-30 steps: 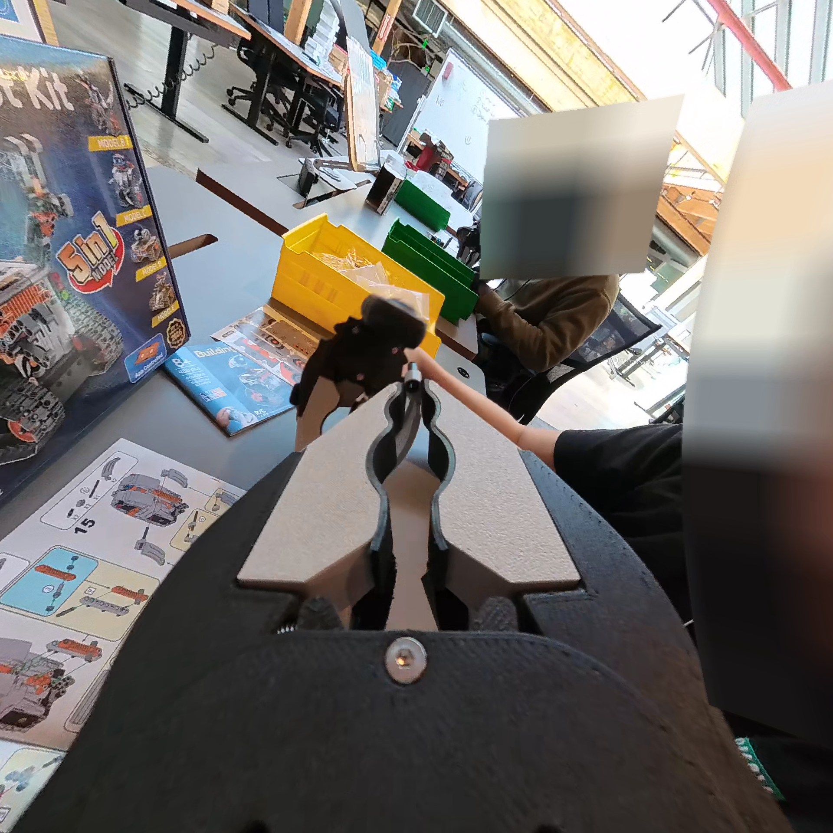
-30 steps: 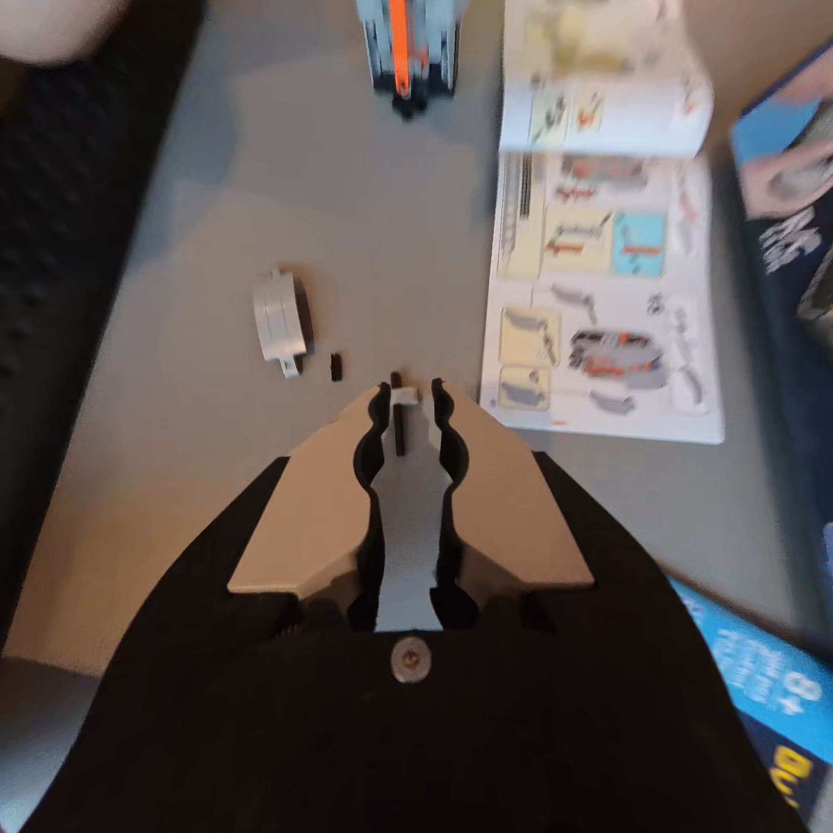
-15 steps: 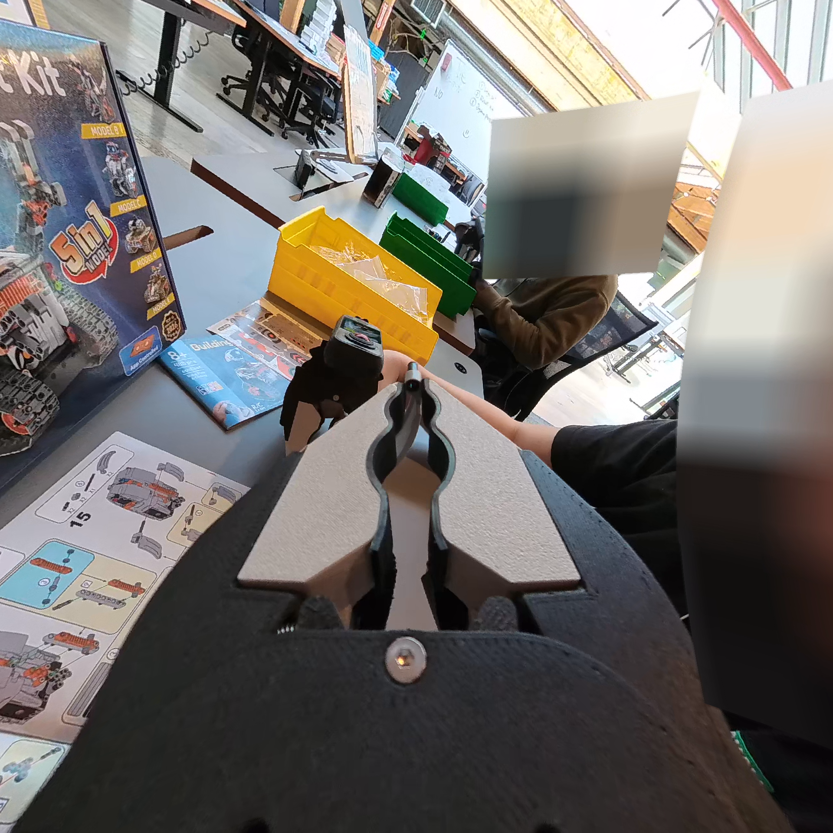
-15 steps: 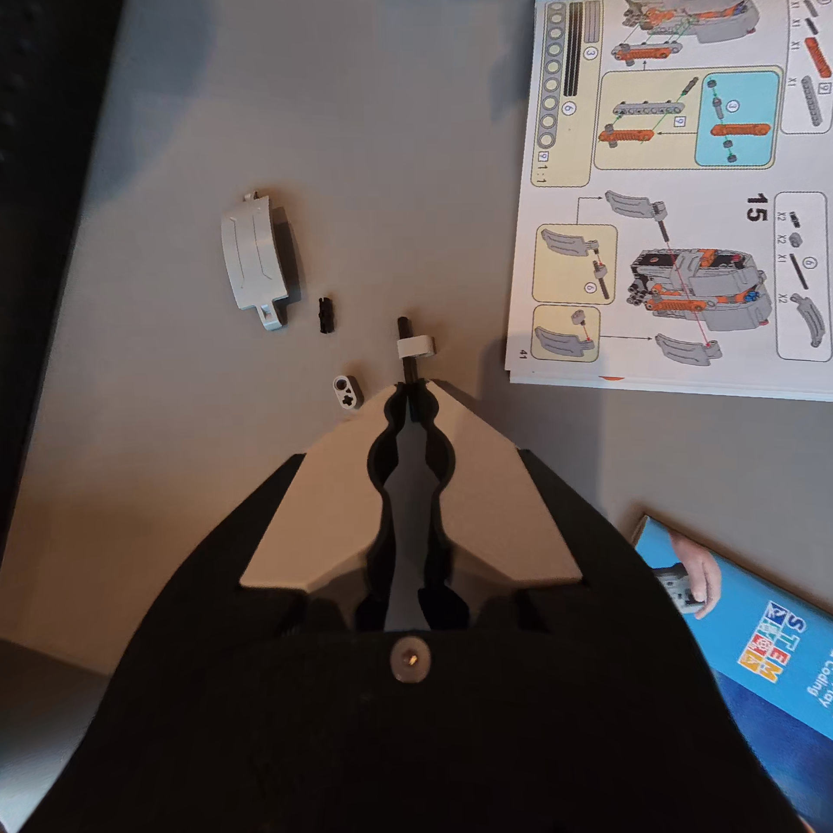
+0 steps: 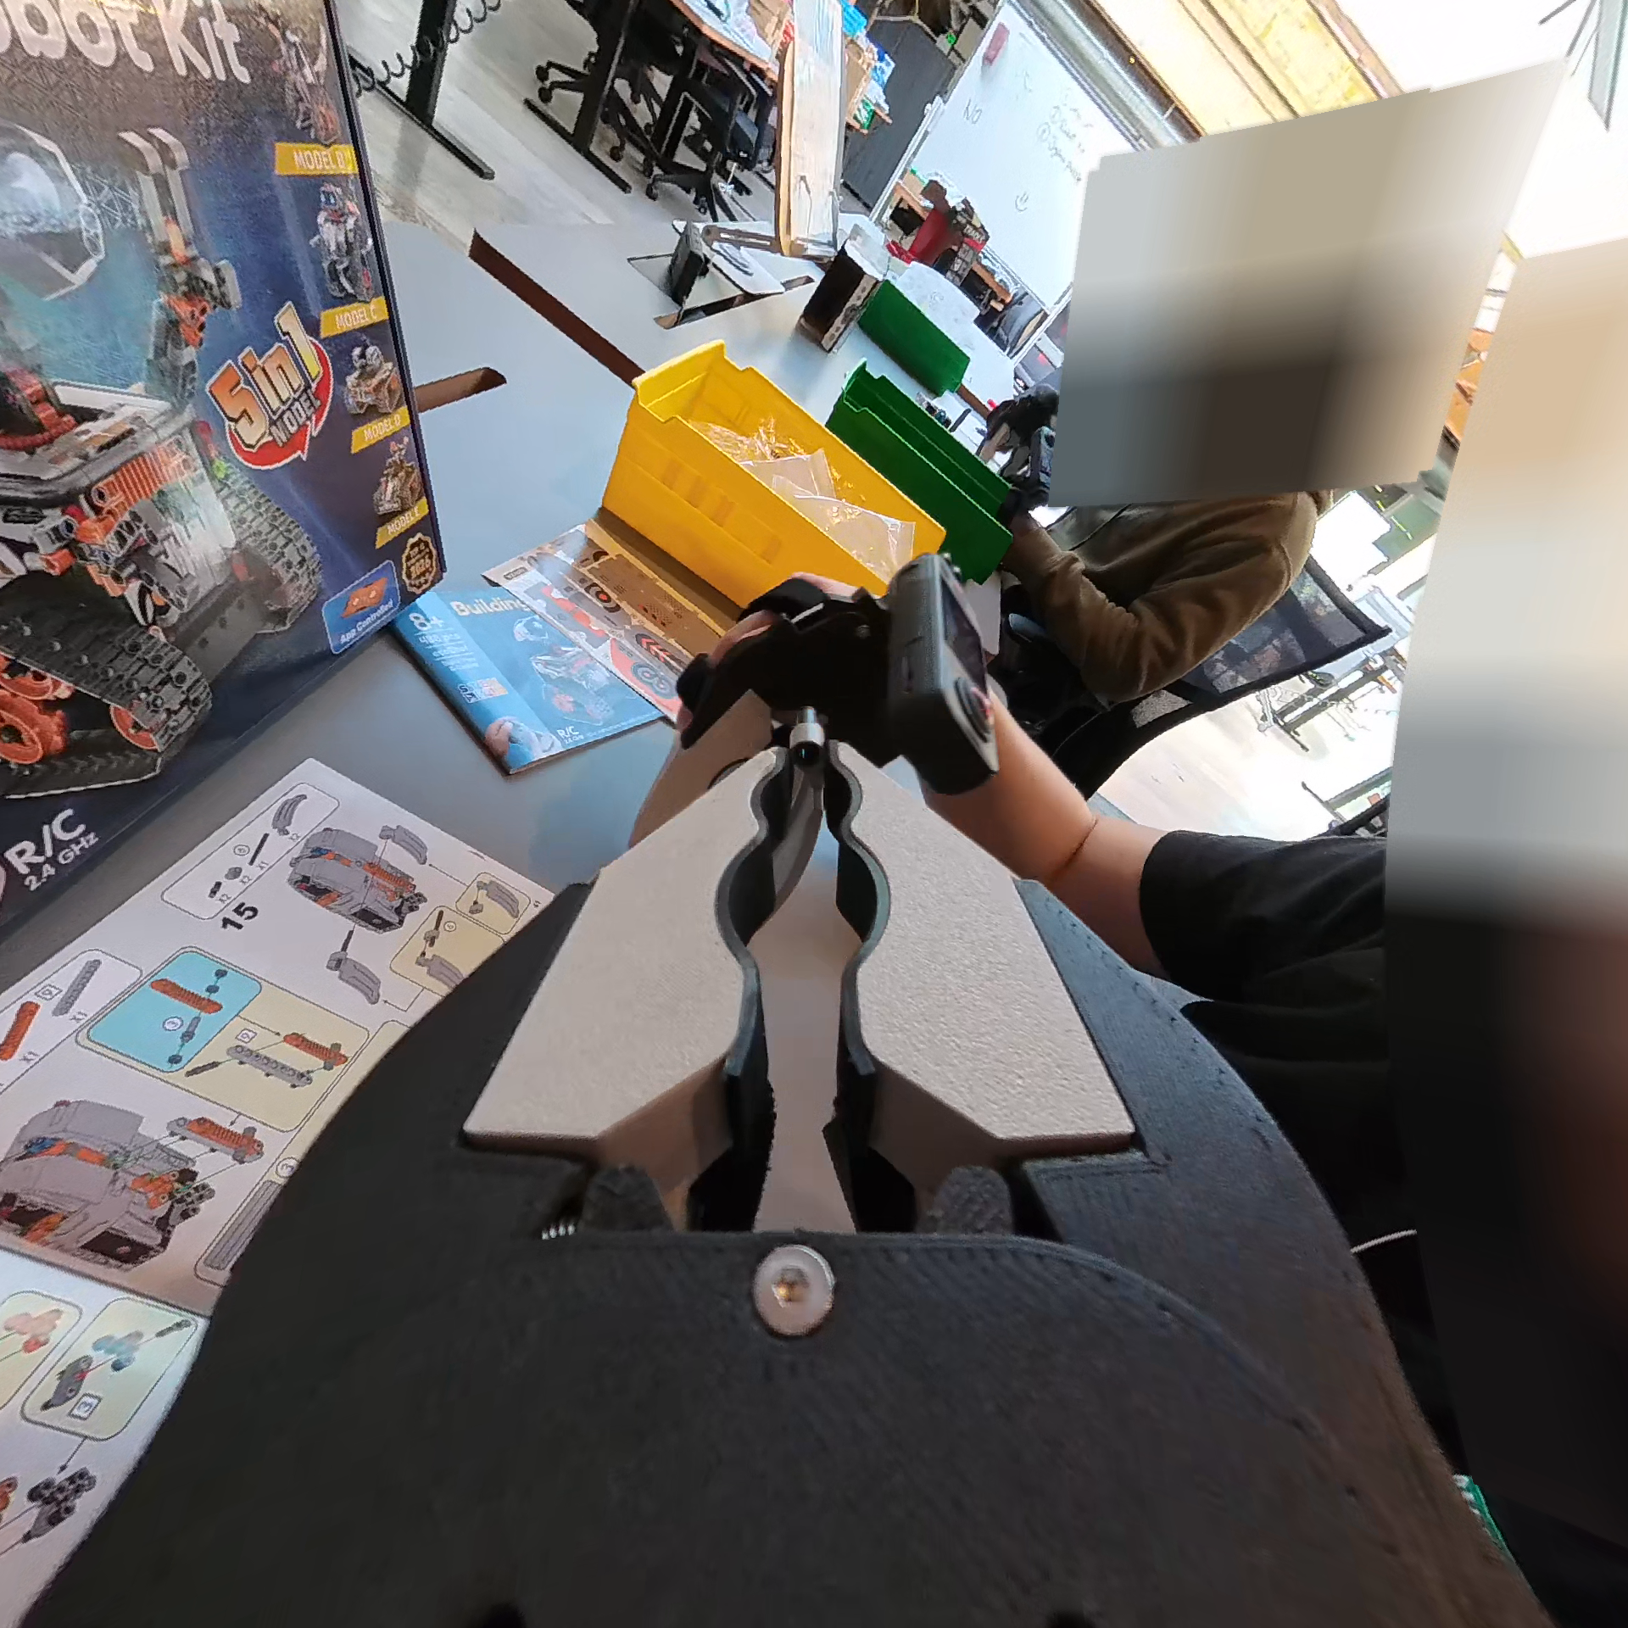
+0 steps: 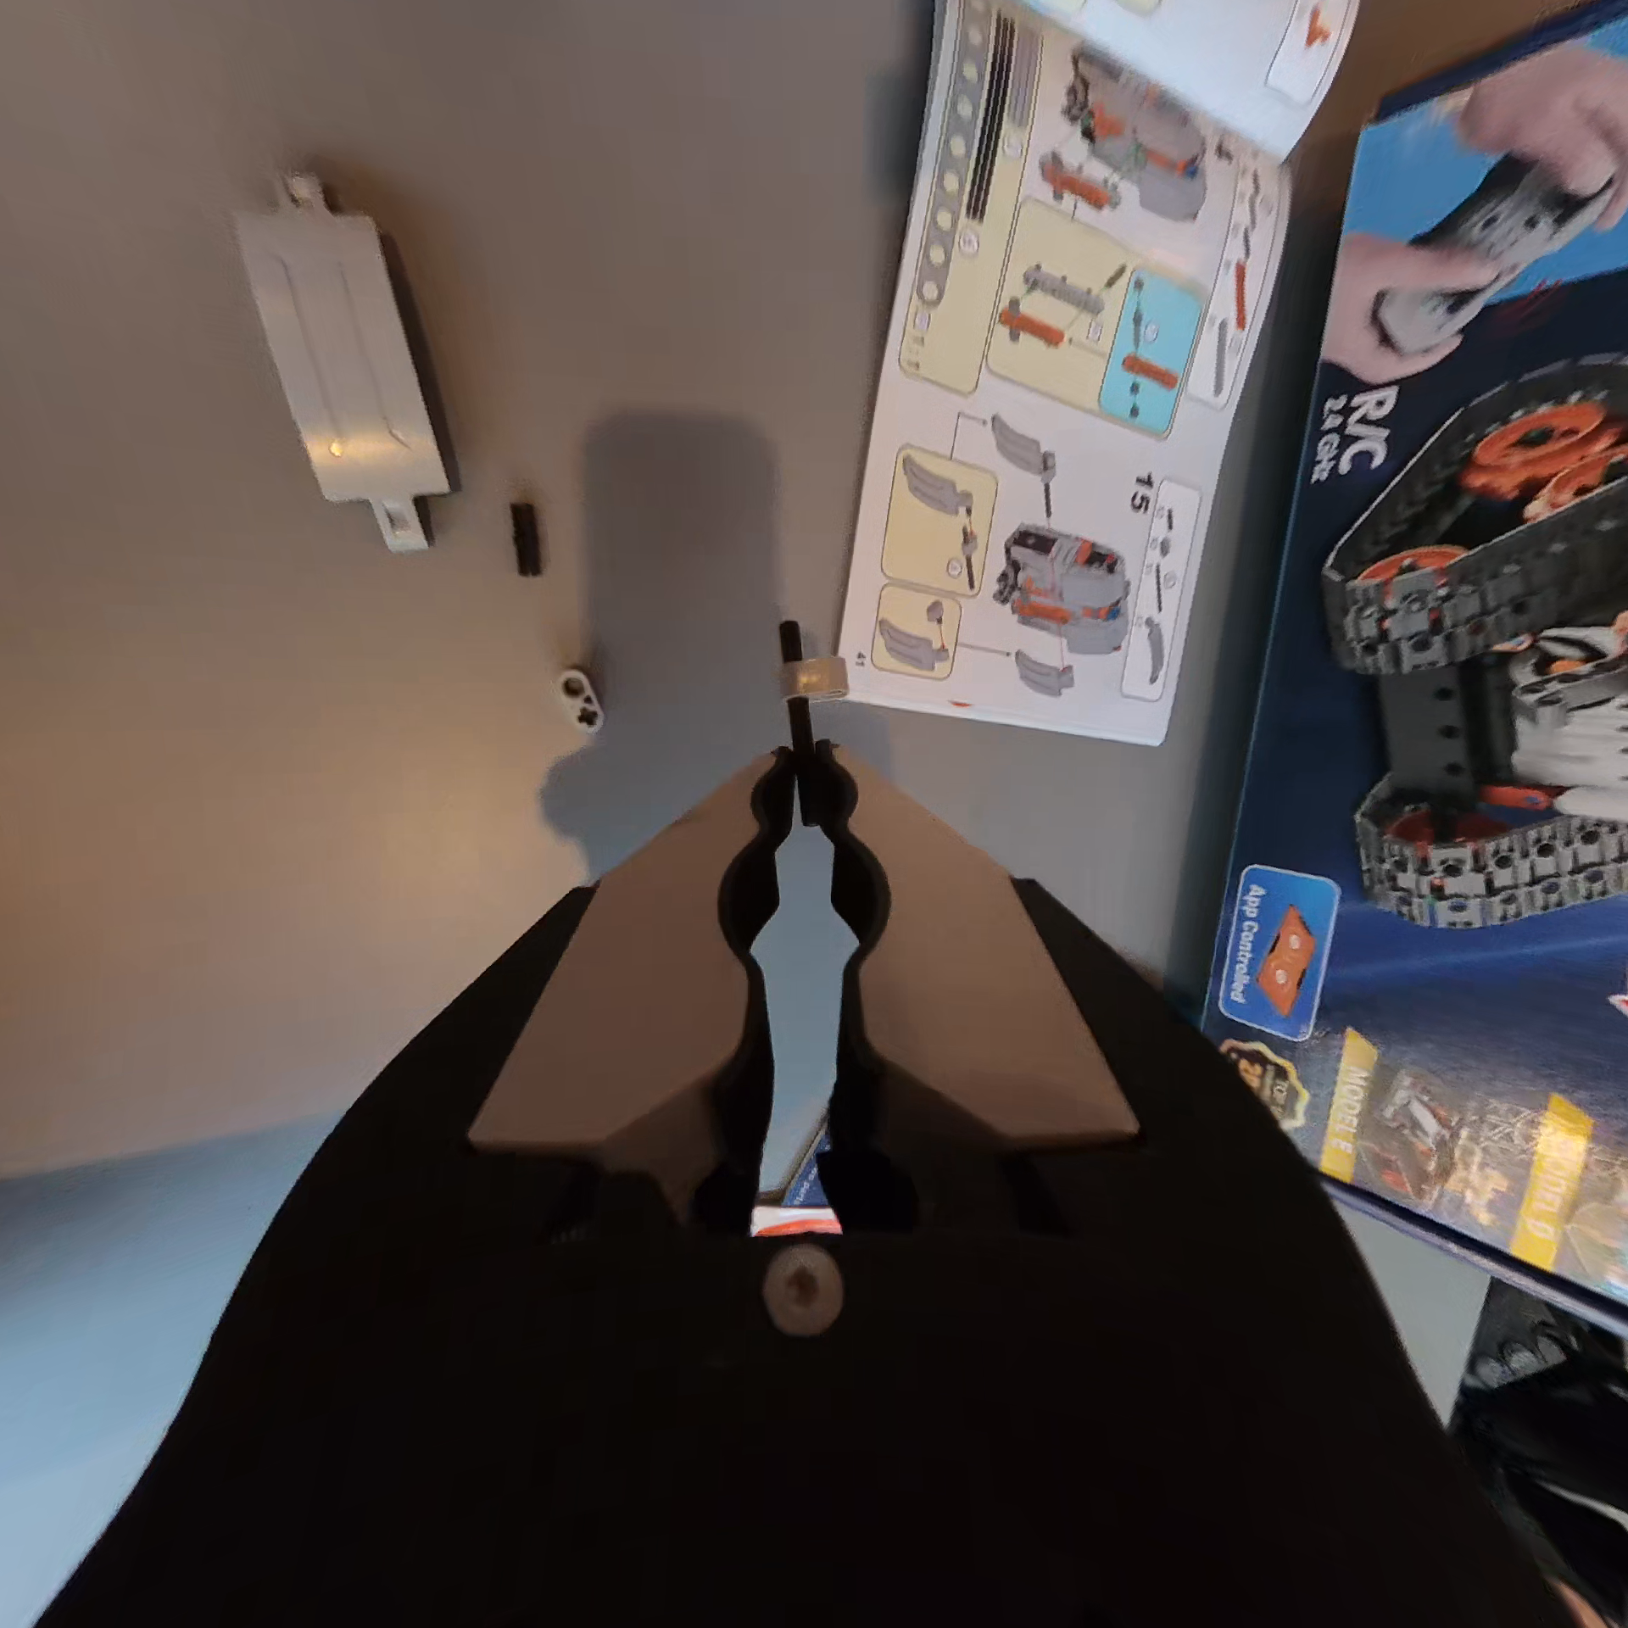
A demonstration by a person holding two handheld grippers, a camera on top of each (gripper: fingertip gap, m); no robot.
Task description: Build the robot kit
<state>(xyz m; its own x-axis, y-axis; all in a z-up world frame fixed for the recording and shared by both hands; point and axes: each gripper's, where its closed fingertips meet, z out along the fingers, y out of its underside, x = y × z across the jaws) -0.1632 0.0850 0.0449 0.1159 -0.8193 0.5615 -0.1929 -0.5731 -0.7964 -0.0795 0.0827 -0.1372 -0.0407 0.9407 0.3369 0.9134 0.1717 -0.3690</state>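
My right gripper (image 6: 802, 758) is shut on a thin black axle (image 6: 795, 714) that carries a small white bush (image 6: 812, 680). It holds the axle above the grey table (image 6: 220, 837). On the table to its left lie a small white connector (image 6: 579, 699), a short black pin (image 6: 526, 539) and a grey curved panel (image 6: 339, 352). My left gripper (image 5: 806, 768) is held up off the table, shut on a small grey pin piece (image 5: 806, 738). In the left wrist view a hand holds the right gripper's body and camera (image 5: 947, 669) just beyond the left tips.
An open instruction booklet (image 6: 1057, 396) and the kit box (image 6: 1454, 617) lie to the right; the box (image 5: 176, 440) stands upright in the left wrist view. A blue leaflet (image 5: 520, 678), a yellow bin (image 5: 705, 493) and green bins (image 5: 916, 458) sit farther back. A person in a brown top (image 5: 1163, 573) sits across. The tips of one gripper are about 20 centimetres away from the tips of the other. To the small white connector (image 6: 579, 699): right tips about 6 centimetres, left tips about 25 centimetres.
My right gripper closed on the black axle and lifted it off the table. In the left wrist view it rose and came close to my left tips. The left gripper stayed shut.
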